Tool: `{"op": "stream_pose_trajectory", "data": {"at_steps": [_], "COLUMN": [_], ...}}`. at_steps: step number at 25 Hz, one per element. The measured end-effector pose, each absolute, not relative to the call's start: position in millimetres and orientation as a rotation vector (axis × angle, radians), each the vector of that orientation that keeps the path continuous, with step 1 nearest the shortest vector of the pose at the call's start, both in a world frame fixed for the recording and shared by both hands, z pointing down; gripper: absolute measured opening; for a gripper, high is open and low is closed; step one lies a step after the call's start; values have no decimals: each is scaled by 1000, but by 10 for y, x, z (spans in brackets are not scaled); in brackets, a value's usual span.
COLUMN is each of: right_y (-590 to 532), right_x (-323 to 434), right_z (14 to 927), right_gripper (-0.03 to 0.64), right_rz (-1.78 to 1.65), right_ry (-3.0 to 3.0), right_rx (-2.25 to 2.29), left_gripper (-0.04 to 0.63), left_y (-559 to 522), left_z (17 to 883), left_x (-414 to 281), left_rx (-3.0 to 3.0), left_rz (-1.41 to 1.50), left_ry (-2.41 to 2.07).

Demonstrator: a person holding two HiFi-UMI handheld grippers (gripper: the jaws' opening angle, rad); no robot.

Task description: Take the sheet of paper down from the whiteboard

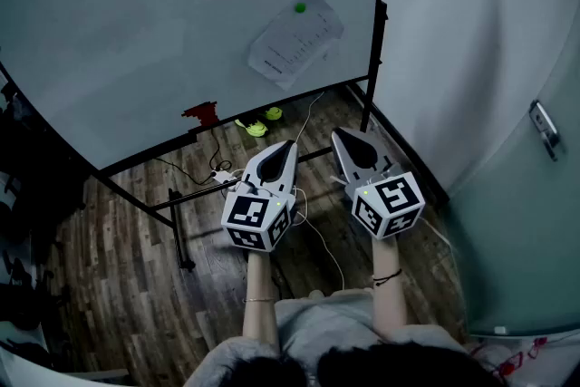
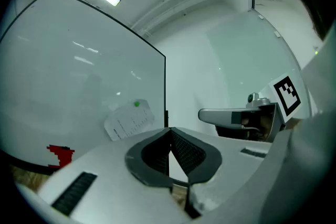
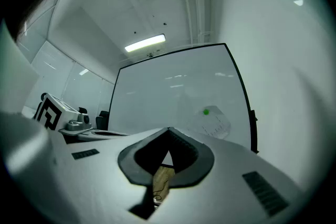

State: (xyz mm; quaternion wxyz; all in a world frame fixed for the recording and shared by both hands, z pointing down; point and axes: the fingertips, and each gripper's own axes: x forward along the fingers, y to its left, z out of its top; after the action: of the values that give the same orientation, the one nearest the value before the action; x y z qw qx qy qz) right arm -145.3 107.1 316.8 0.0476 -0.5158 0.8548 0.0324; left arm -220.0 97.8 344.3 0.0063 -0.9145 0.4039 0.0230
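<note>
A white sheet of paper [image 1: 294, 43] hangs tilted on the whiteboard [image 1: 136, 41], pinned at its top by a green magnet [image 1: 300, 8]. The sheet also shows in the left gripper view [image 2: 128, 120] and the right gripper view [image 3: 212, 124]. My left gripper [image 1: 288, 146] and right gripper [image 1: 337, 135] are held side by side well short of the board, both pointing toward it. Each has its jaws shut with the tips meeting and nothing between them [image 2: 170, 131] [image 3: 168, 130].
A red eraser [image 1: 201, 113] and two yellow-green magnets [image 1: 256, 128] sit on the board's tray. The board's black stand legs [image 1: 177, 222] and a white cable [image 1: 308, 222] lie on the wooden floor. A door with a metal handle [image 1: 544, 130] is at the right.
</note>
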Motion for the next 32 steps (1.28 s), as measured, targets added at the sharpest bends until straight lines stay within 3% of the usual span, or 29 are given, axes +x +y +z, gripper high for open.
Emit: {"op": "stream_pose_trajectory", "data": {"at_steps": [32], "right_y": [844], "right_x": [-1452], "right_z": [3490], "right_gripper": [-1], "right_rz": [14], "right_ry": [2632], "right_rx": [-1582], "left_gripper": [5], "left_y": [766], "left_z": [3740], "left_x": [-2215], "left_rx": [-2924], "left_rz": [60], "left_ry": [1293]}}
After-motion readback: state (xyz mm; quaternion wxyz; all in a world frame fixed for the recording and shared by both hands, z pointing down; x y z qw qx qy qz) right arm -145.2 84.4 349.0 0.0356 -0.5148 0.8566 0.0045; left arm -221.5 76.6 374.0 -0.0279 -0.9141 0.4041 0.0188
